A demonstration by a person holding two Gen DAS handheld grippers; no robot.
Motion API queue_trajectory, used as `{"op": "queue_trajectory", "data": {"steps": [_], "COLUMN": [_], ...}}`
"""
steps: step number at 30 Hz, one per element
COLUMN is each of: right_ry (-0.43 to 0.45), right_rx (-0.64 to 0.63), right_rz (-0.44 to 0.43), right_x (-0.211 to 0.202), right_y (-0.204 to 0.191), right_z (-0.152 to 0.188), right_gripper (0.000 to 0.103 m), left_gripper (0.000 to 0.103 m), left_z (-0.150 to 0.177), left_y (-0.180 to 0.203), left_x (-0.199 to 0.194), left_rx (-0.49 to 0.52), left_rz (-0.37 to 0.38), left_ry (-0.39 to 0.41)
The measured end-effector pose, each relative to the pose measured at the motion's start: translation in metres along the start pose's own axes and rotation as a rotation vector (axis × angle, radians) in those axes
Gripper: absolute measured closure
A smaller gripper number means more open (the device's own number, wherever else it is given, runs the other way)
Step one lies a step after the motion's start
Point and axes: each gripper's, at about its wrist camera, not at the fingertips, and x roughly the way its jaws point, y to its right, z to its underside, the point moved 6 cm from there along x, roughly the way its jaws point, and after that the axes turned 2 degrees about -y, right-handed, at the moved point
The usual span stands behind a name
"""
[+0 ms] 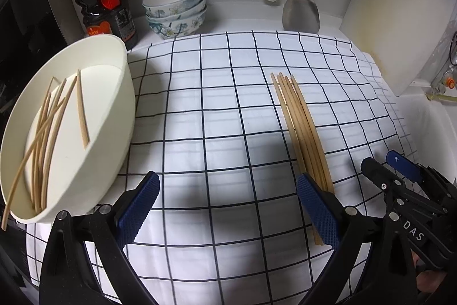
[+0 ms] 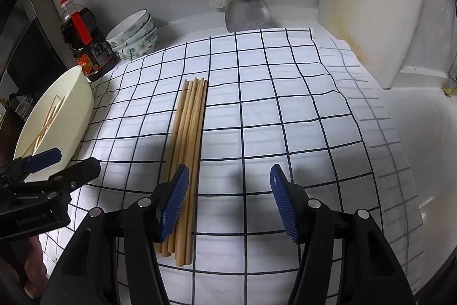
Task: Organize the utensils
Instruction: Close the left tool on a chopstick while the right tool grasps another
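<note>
Left to right: bowl point(image 1: 94, 133) at cloth's point(image 1: 217, 116) left edge with loose chopsticks point(image 1: 48, 130); left gripper point(image 1: 225, 207) and right gripper point(image 2: 228, 205) agape, empty; bundle point(image 2: 188, 150) right of centre, long axis near-to-far, tips rearward; likely mid-sorting, next needing a straddling pinch.

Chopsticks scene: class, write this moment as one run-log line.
left tongs open, empty | right tongs open, empty | chopsticks bundled on cloth | loose ones in basin
</note>
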Motion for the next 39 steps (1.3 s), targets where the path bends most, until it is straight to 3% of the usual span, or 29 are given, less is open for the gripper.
{"op": "queue_trajectory", "data": {"steps": [21,32,39], "right_ry": [-0.035,-0.036,-0.058], "right_rx": [0.004,-0.039,-0.077], "right_rz": [-0.012,-0.058,-0.042], "right_x": [0.029,0.037,0.047], "right_y": [0.009,-0.011,-0.02], "right_z": [0.004,-0.001,0.002], "right_gripper": [0.046,0.046,0.046], "left_gripper": [0.008,0.008,0.008], "left_z": [0.004,0.004,0.003], "left_y": [-0.006,-0.012,-0.016], "left_x": [0.028,0.032,0.034], "left_rx": [-0.047,-0.06,-0.069], "left_rz": [-0.031,-0.036,-0.035], "left_ry": [-0.028,-0.029,-0.033]}}
